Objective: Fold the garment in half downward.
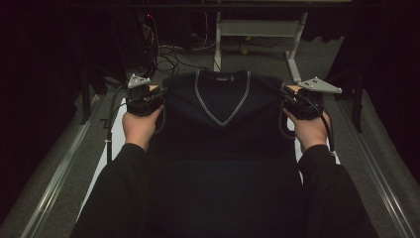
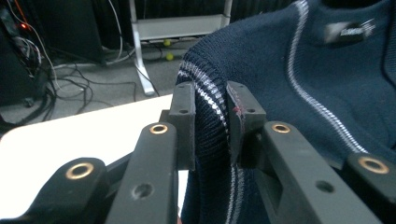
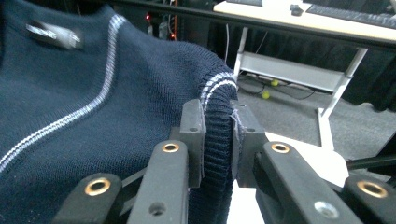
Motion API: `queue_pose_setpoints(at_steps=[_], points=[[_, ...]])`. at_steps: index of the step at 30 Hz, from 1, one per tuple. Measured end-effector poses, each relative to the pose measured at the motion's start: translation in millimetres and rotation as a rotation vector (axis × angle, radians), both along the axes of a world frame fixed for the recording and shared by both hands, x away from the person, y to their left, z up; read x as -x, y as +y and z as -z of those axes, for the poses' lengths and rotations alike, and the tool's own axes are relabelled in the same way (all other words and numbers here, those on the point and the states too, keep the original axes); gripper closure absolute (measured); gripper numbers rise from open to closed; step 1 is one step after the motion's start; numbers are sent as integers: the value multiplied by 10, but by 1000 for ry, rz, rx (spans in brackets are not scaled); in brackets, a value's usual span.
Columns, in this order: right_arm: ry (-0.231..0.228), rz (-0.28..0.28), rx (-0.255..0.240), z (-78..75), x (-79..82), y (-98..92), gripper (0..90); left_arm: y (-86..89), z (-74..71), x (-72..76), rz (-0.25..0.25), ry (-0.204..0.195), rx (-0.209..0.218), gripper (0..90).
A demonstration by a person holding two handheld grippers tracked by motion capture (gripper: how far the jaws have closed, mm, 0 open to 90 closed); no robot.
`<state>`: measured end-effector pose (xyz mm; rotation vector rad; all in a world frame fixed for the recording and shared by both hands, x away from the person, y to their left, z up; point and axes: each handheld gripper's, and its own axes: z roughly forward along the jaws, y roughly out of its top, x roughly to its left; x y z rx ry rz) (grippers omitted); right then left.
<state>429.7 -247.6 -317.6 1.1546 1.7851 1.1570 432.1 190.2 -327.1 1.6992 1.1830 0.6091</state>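
Your left tool (image 1: 157,92) is clamped on the ribbed, white-striped armhole edge at one shoulder of the navy knitted vest (image 1: 223,129), and in the left gripper view (image 2: 211,125) you can see the fabric pinched flat between the two black jaws. Your right tool (image 1: 286,94) grips the matching edge at the other shoulder; the right gripper view (image 3: 217,135) shows the ribbing squeezed between its jaws too. In the high view the vest hangs spread between your two hands (image 1: 140,126), its V-neck with the grey trim facing the camera and its label just under the collar, too blurred to read. You cannot make out the lower half of the garment: it merges with your dark sleeves (image 1: 119,193) and the shadow at the bottom of the picture, so where the hem ends, and whether it touches the surface (image 1: 115,130), cannot be told. The white surface shows as narrow strips beside each wrist, the rest hidden behind the vest. Beyond it, a pale desk frame (image 1: 257,29) and a tangle of cables (image 1: 163,54) on the floor fade into darkness, and the far edges of the room are black.
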Motion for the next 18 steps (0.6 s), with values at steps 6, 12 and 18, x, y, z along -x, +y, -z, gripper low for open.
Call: queue_pose_setpoints(at_steps=[6,12,18], points=[[28,-27,8,118,79,35,785,32,127,127,36,42,28,704],[31,-70,19,257,280,8,785,134,237,351,67,55,30,704],[20,-92,3,317,495,-49,785,173,319,541,95,36,48,703]])
